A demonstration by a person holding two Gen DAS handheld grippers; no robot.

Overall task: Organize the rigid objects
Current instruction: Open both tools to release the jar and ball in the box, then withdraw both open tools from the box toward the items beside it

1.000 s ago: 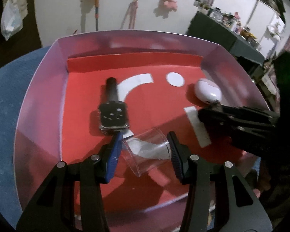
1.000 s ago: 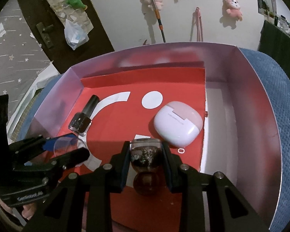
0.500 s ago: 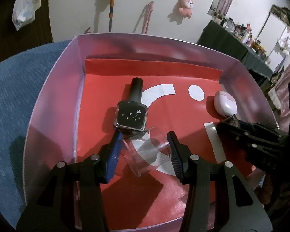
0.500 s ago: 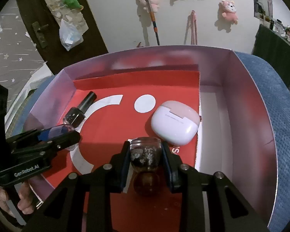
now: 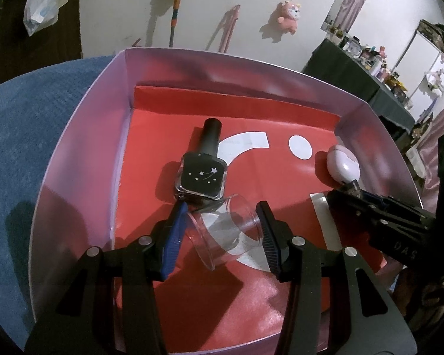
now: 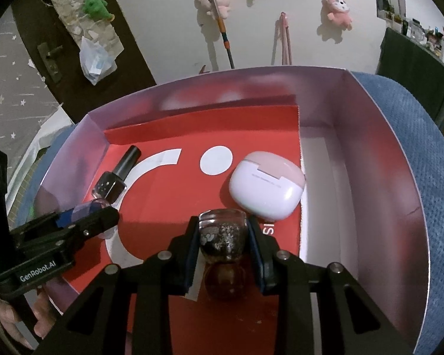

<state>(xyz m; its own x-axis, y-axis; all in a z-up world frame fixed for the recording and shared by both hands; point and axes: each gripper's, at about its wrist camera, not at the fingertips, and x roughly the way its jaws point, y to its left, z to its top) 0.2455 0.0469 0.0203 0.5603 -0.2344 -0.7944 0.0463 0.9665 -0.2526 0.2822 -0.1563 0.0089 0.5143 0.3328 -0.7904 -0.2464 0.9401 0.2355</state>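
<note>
In our left gripper (image 5: pixel 222 230) the jaws stand partly apart, closed on a clear plastic cup (image 5: pixel 226 233) tipped on its side, low over the red liner of the pale cardboard box (image 5: pixel 74 159). Just beyond the cup lies a black nail polish bottle (image 5: pixel 204 171), its cap pointing to the far wall. Our right gripper (image 6: pixel 223 247) has its jaws closed narrow on a small dark glass bottle (image 6: pixel 222 236), near the box's front. A pink-white earbud case (image 6: pixel 266 189) lies just beyond it on the liner.
</note>
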